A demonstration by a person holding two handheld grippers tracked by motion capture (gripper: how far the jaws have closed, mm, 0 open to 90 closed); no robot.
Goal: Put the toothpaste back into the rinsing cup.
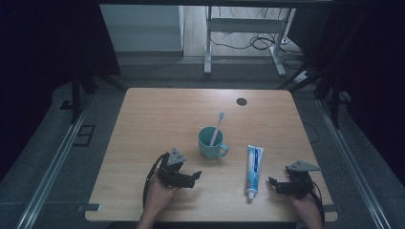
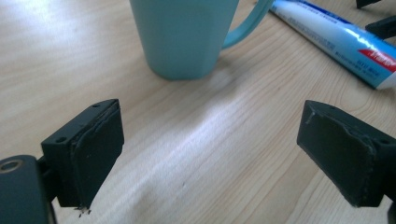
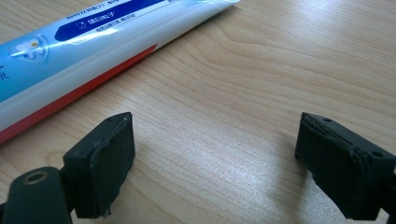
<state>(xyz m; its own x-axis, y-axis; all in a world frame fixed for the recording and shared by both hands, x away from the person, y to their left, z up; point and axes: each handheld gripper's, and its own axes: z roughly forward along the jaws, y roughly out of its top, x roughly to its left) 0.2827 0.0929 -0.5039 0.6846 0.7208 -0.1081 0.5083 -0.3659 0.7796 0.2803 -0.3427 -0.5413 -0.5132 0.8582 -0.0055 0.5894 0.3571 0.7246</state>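
Observation:
A teal mug (image 1: pixel 211 143) stands near the middle of the wooden table (image 1: pixel 157 114), with a white and pink toothbrush (image 1: pixel 218 125) leaning in it. A blue and white toothpaste tube (image 1: pixel 253 171) lies to its right, cap toward the front edge. My left gripper (image 1: pixel 194 179) is open and empty, just in front and left of the mug (image 2: pixel 184 35), jaws pointing right; the tube (image 2: pixel 336 39) lies beyond. My right gripper (image 1: pixel 272 184) is open and empty, just right of the tube's cap end, pointing left at the tube (image 3: pixel 84 51).
A black round grommet (image 1: pixel 241 101) sits in the table's far right part. Behind the table, a white desk frame (image 1: pixel 243 28) and cables rest on the floor. Metal rails run along both sides. Bare wood lies to the left and far side of the mug.

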